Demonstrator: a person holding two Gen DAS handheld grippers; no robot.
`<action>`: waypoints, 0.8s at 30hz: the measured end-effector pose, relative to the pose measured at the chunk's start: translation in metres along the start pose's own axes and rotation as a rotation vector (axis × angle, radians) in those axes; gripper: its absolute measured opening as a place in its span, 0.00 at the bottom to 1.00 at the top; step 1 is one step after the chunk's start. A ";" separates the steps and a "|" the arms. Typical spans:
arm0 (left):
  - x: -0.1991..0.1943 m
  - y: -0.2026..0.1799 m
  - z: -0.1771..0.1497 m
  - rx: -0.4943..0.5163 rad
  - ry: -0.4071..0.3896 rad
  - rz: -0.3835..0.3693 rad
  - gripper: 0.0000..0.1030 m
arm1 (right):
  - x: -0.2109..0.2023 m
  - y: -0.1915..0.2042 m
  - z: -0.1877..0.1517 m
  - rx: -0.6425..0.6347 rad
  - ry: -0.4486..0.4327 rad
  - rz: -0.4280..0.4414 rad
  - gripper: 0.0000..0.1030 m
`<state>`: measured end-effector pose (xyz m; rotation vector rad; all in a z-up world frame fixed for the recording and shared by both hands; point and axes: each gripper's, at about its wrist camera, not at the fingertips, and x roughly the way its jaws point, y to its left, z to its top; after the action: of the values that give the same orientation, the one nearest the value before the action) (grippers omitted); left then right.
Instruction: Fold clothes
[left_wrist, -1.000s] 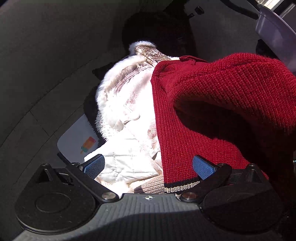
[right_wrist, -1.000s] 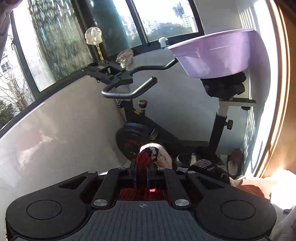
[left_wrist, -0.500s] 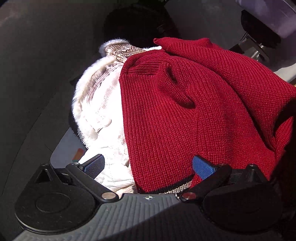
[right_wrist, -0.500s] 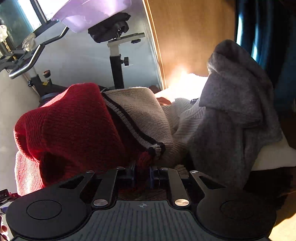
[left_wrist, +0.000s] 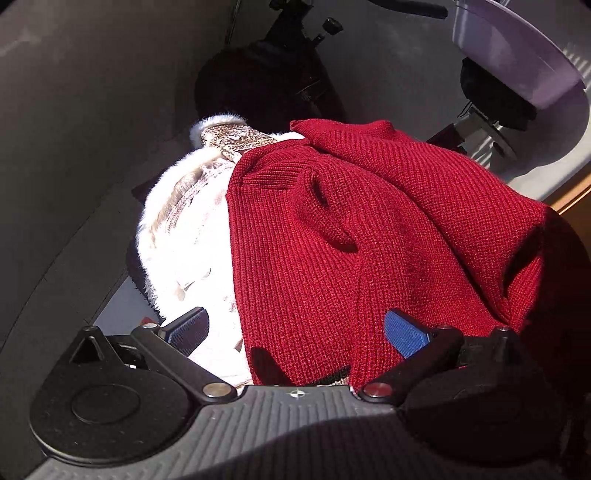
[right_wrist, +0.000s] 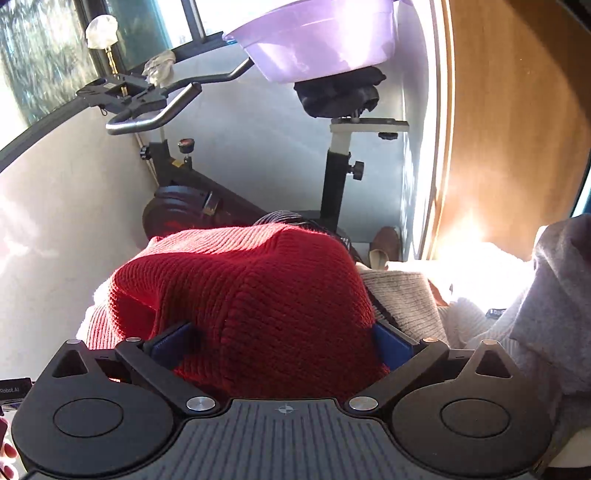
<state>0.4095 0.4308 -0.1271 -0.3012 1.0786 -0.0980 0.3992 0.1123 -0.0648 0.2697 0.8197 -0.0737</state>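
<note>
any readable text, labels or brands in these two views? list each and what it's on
"Robot.AI": white print on a small black device at the left edge, right wrist view; reading unsure.
Small dark tag on the pale clothes: print too small.
Red sweater: no text visible.

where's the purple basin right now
In the right wrist view the purple basin sits at top centre, resting on the exercise bike's saddle, above the red sweater.

L gripper (left_wrist: 295, 334): jaws wide apart, blue pads clear of the red sweater (left_wrist: 369, 229), pointing steeply down over its near hem. R gripper (right_wrist: 282, 345): jaws opening, at full spread, sweater bulging between the pads; pad contact can't be told. Both tilted downward.
</note>
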 end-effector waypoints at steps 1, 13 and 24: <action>-0.001 -0.003 0.000 0.010 -0.007 -0.007 1.00 | 0.004 0.004 -0.001 -0.018 0.007 -0.008 0.99; 0.012 -0.038 0.008 0.005 0.000 -0.128 1.00 | -0.090 -0.073 -0.013 0.119 -0.188 -0.089 0.18; 0.045 -0.068 -0.002 0.051 0.084 -0.135 1.00 | -0.103 -0.173 -0.087 0.398 0.013 -0.298 0.21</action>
<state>0.4338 0.3553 -0.1462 -0.3259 1.1364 -0.2607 0.2378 -0.0349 -0.0827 0.5209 0.8506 -0.5189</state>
